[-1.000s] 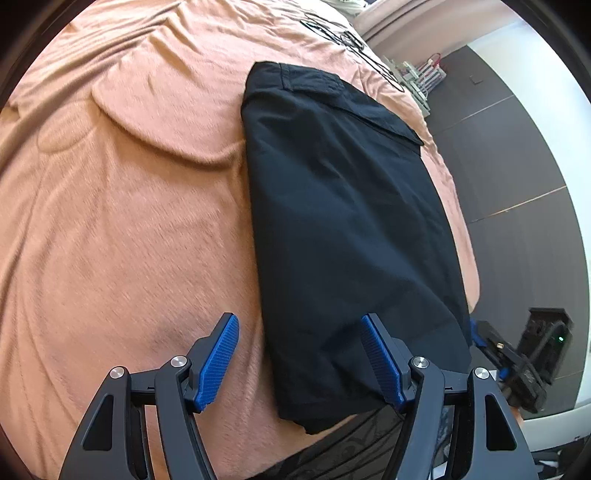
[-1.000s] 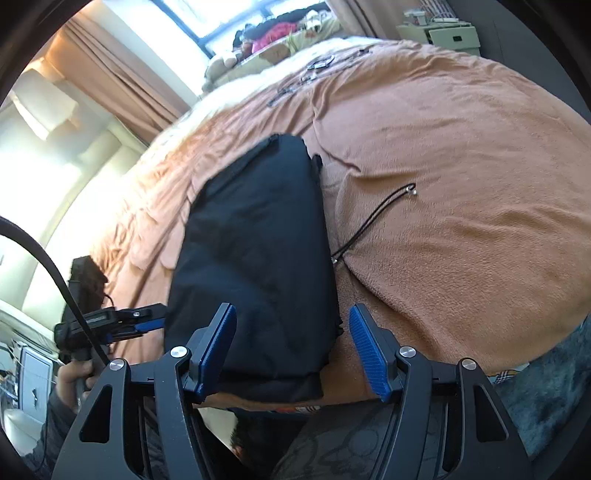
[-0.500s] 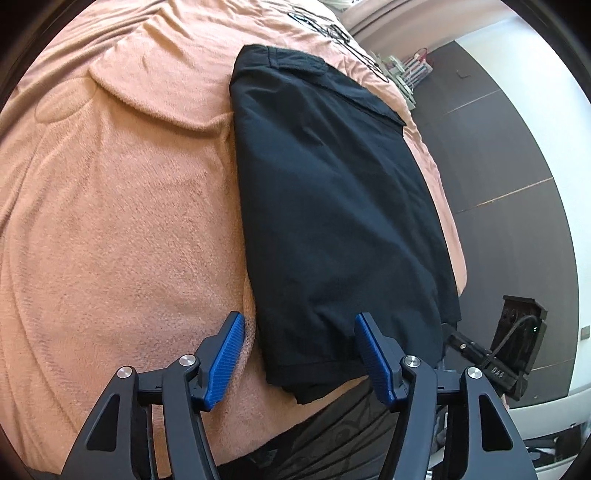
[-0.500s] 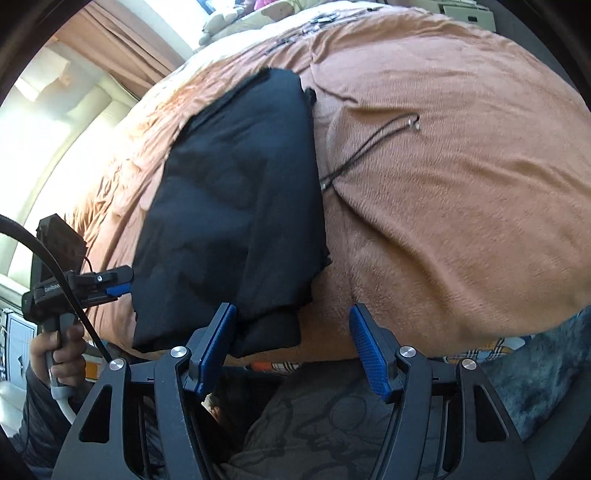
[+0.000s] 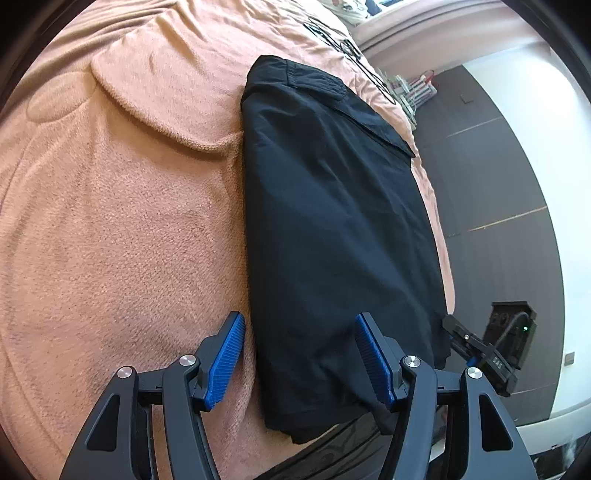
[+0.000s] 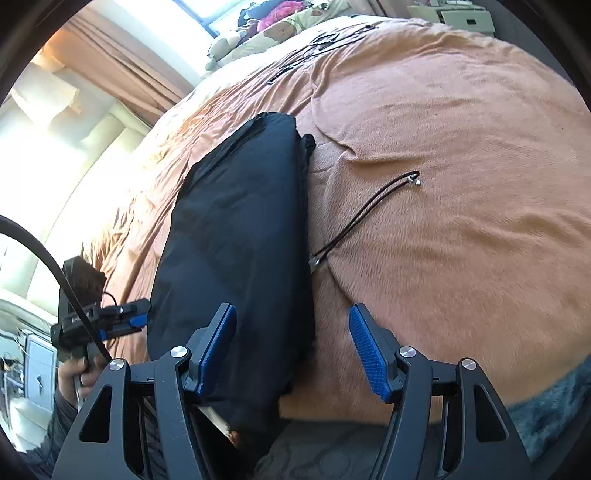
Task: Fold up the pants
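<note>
Black pants (image 5: 332, 229), folded lengthwise, lie on a peach blanket (image 5: 122, 229) with the waistband at the far end. My left gripper (image 5: 298, 325) is open over the near hem; the pants' left edge runs between its blue pads (image 5: 227, 354), which do not press on the cloth. In the right wrist view the pants (image 6: 240, 236) reach toward me, and my right gripper (image 6: 291, 314) stands open astride their right edge. A black drawstring (image 6: 369, 210) trails onto the blanket (image 6: 461, 184). Each gripper shows in the other's view: the right one (image 5: 480, 354) and the left one (image 6: 107, 317) in a hand.
The bed edge drops to a dark floor (image 5: 491, 192) on the right of the left wrist view, with a small rack (image 5: 417, 88) beyond. Soft toys and bedding (image 6: 280, 26) lie by the window and curtain (image 6: 122, 74). Dark patterned clothing (image 6: 332, 454) fills the bottom.
The left jaws have narrowed a little around the pants' near left corner. The right gripper has come forward and down, closer over the pants' near right edge.
</note>
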`<state>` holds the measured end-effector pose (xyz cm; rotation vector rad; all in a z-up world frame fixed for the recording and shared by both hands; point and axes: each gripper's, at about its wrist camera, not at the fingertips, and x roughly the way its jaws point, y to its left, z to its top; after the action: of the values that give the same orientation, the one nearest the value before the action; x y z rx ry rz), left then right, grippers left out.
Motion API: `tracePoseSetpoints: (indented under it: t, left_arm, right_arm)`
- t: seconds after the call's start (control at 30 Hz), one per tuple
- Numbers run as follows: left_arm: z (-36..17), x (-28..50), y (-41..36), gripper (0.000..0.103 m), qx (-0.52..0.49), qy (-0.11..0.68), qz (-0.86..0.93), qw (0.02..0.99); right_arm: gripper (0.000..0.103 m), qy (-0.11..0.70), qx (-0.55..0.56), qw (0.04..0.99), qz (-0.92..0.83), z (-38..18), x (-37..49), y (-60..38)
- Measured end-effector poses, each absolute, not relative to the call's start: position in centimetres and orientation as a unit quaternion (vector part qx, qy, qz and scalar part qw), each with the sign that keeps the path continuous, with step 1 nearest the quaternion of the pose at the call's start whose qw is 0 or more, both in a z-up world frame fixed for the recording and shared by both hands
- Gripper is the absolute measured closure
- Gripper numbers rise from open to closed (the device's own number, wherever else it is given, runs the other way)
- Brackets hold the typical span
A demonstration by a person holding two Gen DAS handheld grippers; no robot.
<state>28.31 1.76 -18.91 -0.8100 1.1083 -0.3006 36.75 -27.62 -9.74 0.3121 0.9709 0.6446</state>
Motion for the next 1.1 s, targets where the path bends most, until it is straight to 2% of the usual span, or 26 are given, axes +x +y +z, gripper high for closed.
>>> tracePoseSetpoints:
  t: [0.37,0.4,0.43,0.47,0.53,0.6,0.7,0.77,1.1]
  left_arm:
    - [-20.1,26.8,3.1,0.057,-0.427,0.496,-0.137,0.744]
    - [-20.1,26.7,3.2,0.061,-0.429,0.495,-0.136,0.743]
    - [-20.2,26.5,3.4,0.065,-0.431,0.495,-0.134,0.743]
    - [-20.2,26.3,3.5,0.07,-0.432,0.495,-0.133,0.742]
    - [-20.1,25.8,3.8,0.086,-0.431,0.495,-0.129,0.743]
    - [-19.8,25.4,4.1,0.091,-0.434,0.488,-0.132,0.745]
    - [-19.0,25.4,4.4,0.093,-0.439,0.479,-0.135,0.748]
    - [-18.5,25.4,4.5,0.093,-0.439,0.472,-0.138,0.752]
    - [-17.0,24.2,6.2,0.097,-0.429,0.466,-0.127,0.763]
  right_arm:
    - [0.042,0.482,0.181,0.79,0.333,-12.8,40.5,-25.8]
    - [0.051,0.482,0.185,0.786,0.339,-12.9,40.7,-25.7]
    - [0.056,0.487,0.195,0.777,0.348,-13.1,40.9,-25.7]
    - [0.059,0.491,0.201,0.773,0.348,-13.3,40.9,-25.7]
    - [0.06,0.488,0.197,0.776,0.347,-13.3,41.0,-25.7]
    - [0.066,0.484,0.186,0.782,0.346,-13.1,40.8,-25.6]
    - [0.079,0.482,0.191,0.78,0.352,-12.7,40.6,-25.5]
    - [0.081,0.48,0.188,0.781,0.353,-12.5,40.4,-25.6]
    - [0.083,0.48,0.181,0.785,0.347,-11.7,38.8,-24.3]
